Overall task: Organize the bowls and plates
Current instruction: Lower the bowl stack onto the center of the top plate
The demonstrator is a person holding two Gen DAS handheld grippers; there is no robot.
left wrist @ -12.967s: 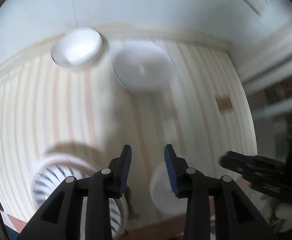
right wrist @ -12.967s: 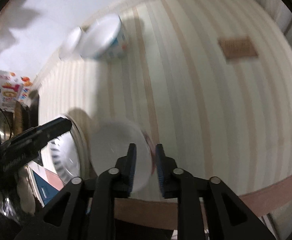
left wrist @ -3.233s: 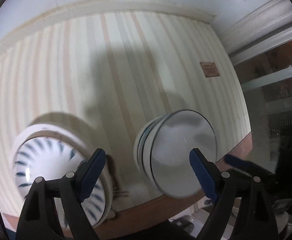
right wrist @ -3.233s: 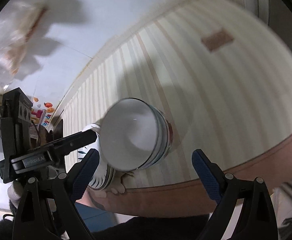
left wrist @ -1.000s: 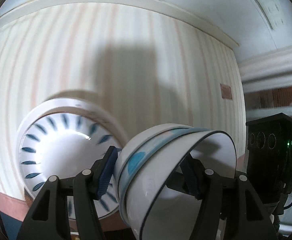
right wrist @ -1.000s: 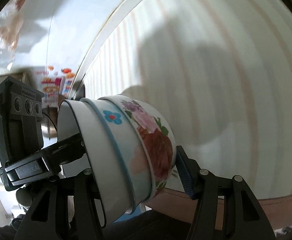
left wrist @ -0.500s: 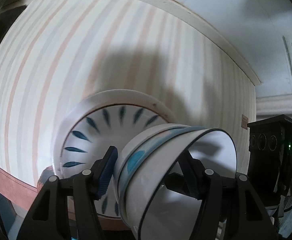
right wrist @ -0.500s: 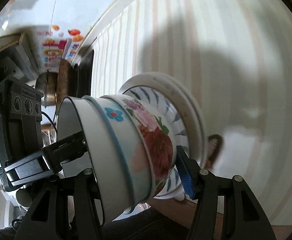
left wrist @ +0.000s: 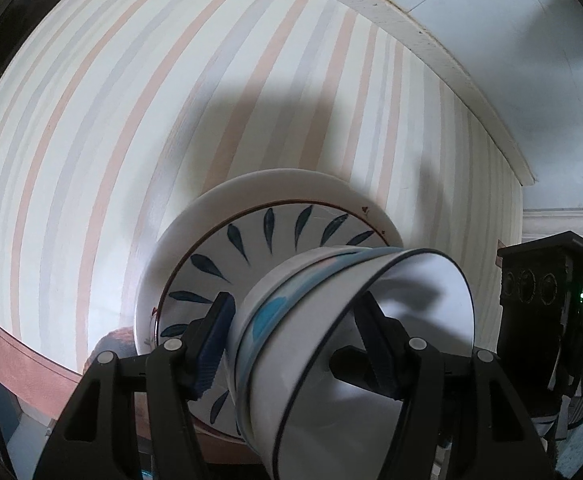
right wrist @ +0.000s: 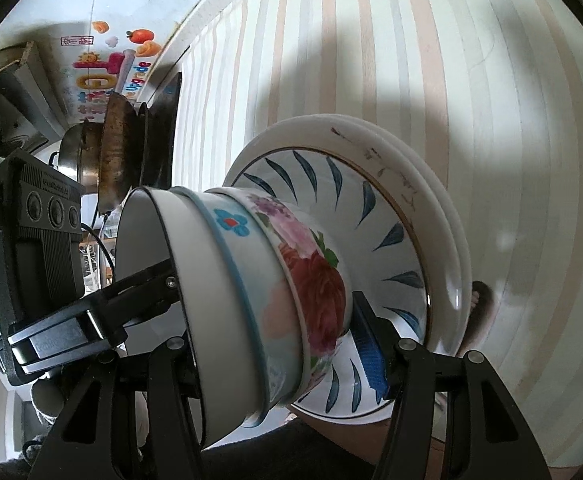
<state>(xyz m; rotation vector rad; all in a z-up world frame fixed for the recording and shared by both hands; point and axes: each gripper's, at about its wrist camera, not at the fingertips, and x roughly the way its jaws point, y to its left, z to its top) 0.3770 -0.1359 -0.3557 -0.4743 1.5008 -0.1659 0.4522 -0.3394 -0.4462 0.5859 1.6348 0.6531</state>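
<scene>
Striped tabletop (left wrist: pixel 139 92) fills the background, with a stove area and pans (right wrist: pixel 111 152) at its far left edge. Both grippers carry one nested stack of bowls (right wrist: pixel 267 296), tilted on its side: the left gripper (left wrist: pixel 291 344) is clamped across the stack, and the right gripper (right wrist: pixel 275 344) likewise grips it from the opposite side. The stack hangs just above the stacked plates (left wrist: pixel 251 208), whose top plate bears blue leaf marks; whether it touches cannot be told. Judged from this, bowls and plates are already gathered; what remains is setting the bowls down upright and releasing.
</scene>
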